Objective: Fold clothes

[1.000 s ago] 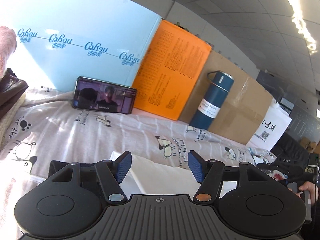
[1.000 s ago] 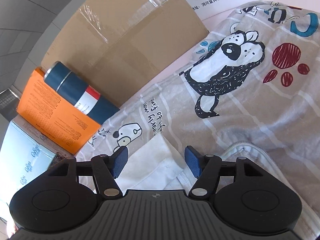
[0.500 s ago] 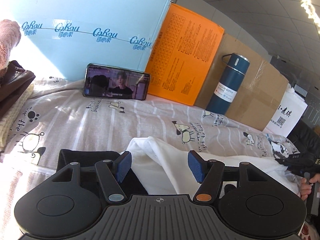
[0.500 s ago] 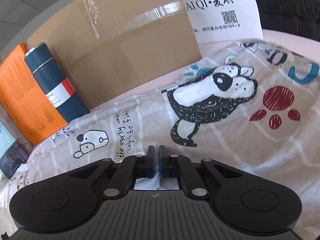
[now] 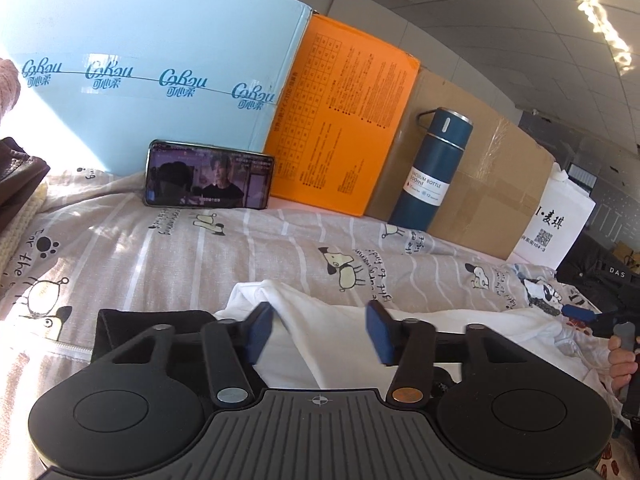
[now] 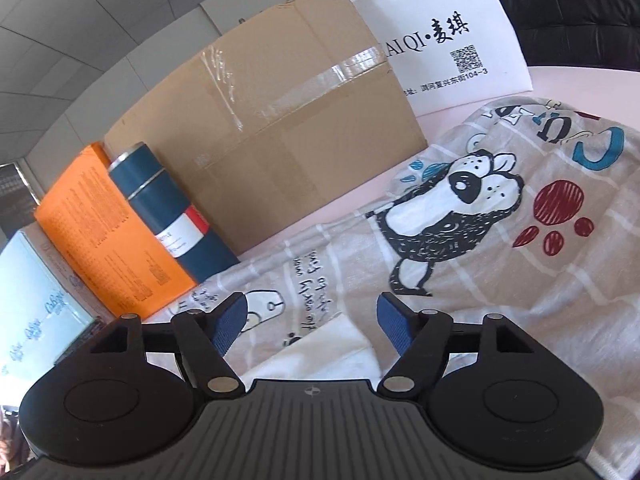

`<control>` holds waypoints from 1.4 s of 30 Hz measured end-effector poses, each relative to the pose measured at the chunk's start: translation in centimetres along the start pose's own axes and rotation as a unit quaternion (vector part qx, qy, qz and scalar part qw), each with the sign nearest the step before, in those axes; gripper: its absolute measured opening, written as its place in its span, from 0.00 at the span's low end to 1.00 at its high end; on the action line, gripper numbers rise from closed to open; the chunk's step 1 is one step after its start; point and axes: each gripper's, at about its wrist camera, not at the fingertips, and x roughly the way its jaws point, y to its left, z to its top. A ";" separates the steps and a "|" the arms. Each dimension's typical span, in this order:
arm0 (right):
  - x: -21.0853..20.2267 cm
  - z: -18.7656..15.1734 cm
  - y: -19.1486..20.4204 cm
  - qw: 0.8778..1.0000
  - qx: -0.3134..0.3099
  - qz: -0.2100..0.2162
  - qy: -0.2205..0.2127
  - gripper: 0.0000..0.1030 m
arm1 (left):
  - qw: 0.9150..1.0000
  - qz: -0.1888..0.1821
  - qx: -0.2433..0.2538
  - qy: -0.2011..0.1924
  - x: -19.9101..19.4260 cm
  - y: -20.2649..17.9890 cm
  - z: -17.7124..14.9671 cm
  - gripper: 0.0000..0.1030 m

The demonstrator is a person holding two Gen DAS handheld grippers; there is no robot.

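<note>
A white garment [image 5: 320, 332] lies rumpled on a beige bedsheet with cartoon dogs [image 5: 200, 256]. My left gripper [image 5: 319, 330] is open, its blue pads on either side of a raised fold of the garment. A black cloth [image 5: 120, 324] lies under its left finger. My right gripper [image 6: 310, 326] is open just above a corner of the white garment [image 6: 336, 344] on the sheet [image 6: 500, 240]. The right gripper also shows at the far right of the left wrist view [image 5: 592, 316], held by a hand.
Along the back stand a light blue box [image 5: 160, 80], a phone [image 5: 208, 180] leaning on it, an orange box [image 5: 340, 132], a blue vacuum bottle [image 5: 432, 172], a cardboard box [image 6: 280, 128] and a white bag [image 6: 452, 40]. Stacked clothes [image 5: 20, 184] sit at the left.
My right gripper was shut half a second ago and is now open over the garment's corner. The left gripper stayed open and has shifted a little over the white garment.
</note>
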 end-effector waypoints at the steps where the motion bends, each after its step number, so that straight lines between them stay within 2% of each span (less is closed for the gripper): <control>1: 0.1 -0.2 0.5 1.000 0.004 0.011 0.003 0.74 | 1.000 -0.005 -0.002 0.008 0.1 0.1 0.0 0.04; 5: 0.3 -1.1 2.0 0.999 -0.001 0.040 0.015 0.76 | 1.000 0.018 -0.008 0.018 -0.5 0.8 -0.6 0.00; 8: 0.6 -1.7 1.6 0.999 0.000 0.030 0.011 0.77 | 0.998 0.049 -0.008 0.033 -0.8 1.4 -1.2 0.00; 12: 1.8 -2.2 -0.8 0.998 0.045 0.022 0.030 0.77 | 0.998 0.051 -0.025 0.016 -1.0 2.0 -1.1 0.02; 14: 2.2 -2.3 -1.8 0.996 0.069 0.032 0.035 0.78 | 0.999 0.035 -0.033 0.003 -1.2 2.2 -0.9 0.06; 17: 2.3 -2.3 -2.2 0.995 0.082 0.048 0.033 0.83 | 0.999 0.031 -0.039 -0.012 -1.4 2.2 -0.9 0.13; 18: 2.3 -2.3 -2.2 0.995 0.081 0.050 0.032 0.84 | 0.999 0.027 -0.039 -0.012 -1.4 2.1 -0.8 0.21; 19: 2.2 -2.3 -2.1 0.995 0.078 0.050 0.031 0.84 | 0.999 0.024 -0.039 -0.012 -1.3 2.1 -0.8 0.33; 21: 2.1 -2.4 -1.9 0.996 0.073 0.051 0.028 0.86 | 0.999 0.024 -0.030 -0.008 -1.2 1.7 -0.9 0.49; 23: 1.9 -2.4 -1.6 0.996 0.068 0.052 0.020 0.86 | 1.000 0.018 -0.020 -0.007 -1.2 1.4 -0.9 0.54; 24: 1.6 -2.4 -1.5 0.996 0.064 0.055 0.012 0.86 | 1.000 0.017 -0.016 -0.006 -1.3 1.3 -0.9 0.60; 25: 1.4 -2.4 -1.3 0.997 0.057 0.059 0.002 0.86 | 1.000 0.016 -0.018 -0.007 -1.3 1.4 -0.9 0.64; 30: 0.1 -3.1 0.9 0.996 -0.029 0.068 -0.052 0.87 | 0.999 -0.002 -0.041 -0.017 -1.9 2.0 -1.0 0.64; 34: -0.9 -3.9 3.4 0.988 -0.111 0.070 -0.082 0.88 | 0.997 -0.016 -0.065 -0.033 -2.9 2.6 -0.8 0.67; 37: -2.1 -4.5 6.5 0.979 -0.180 0.069 -0.070 0.88 | 0.995 -0.017 -0.085 -0.051 -3.8 3.0 -0.6 0.70; 39: -3.1 -5.1 9.4 0.967 -0.236 0.081 -0.045 0.88 | 0.994 -0.014 -0.093 -0.062 -4.4 3.1 -0.5 0.74; 42: -4.9 -6.2 13.1 0.954 -0.285 0.085 -0.025 0.91 | 0.993 -0.013 -0.096 -0.066 -4.9 3.0 -0.4 0.75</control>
